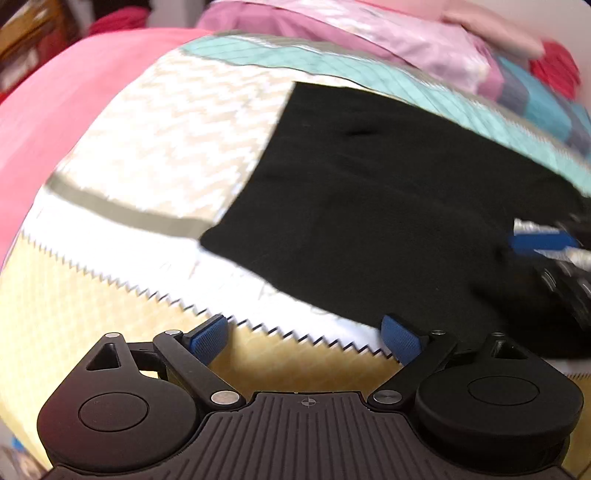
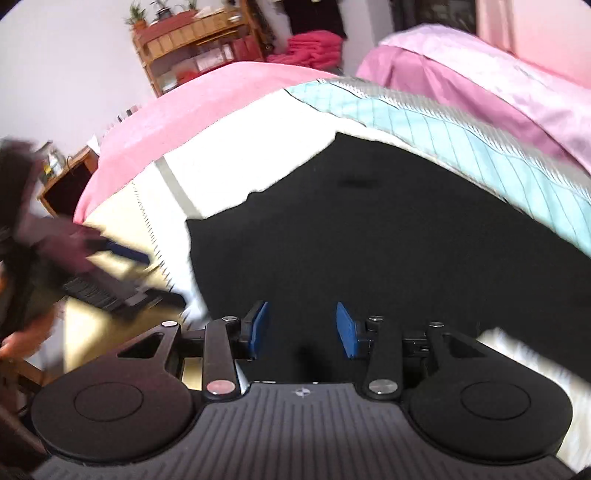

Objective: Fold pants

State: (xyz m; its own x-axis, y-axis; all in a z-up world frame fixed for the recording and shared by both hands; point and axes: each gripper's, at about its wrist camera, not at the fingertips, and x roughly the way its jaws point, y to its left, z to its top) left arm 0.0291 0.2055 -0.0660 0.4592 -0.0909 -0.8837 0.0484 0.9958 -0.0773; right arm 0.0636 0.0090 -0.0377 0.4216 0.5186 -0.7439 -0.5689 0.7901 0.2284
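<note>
Black pants are lying flat on the patterned bedspread, ready for folding. Left gripper is hovering wide, empty, at the pants' near edge; right gripper is hovering over the pants, half-open, empty.

pants: plain black | bedspread: cream zigzag, turquoise grid band | blanket: pink

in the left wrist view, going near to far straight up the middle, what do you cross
left gripper, jaws open over the yellow band of the patterned bedspread → its white zigzag-edged strip → black pants lying flat → turquoise checked strip → lilac cloth at the back
</note>
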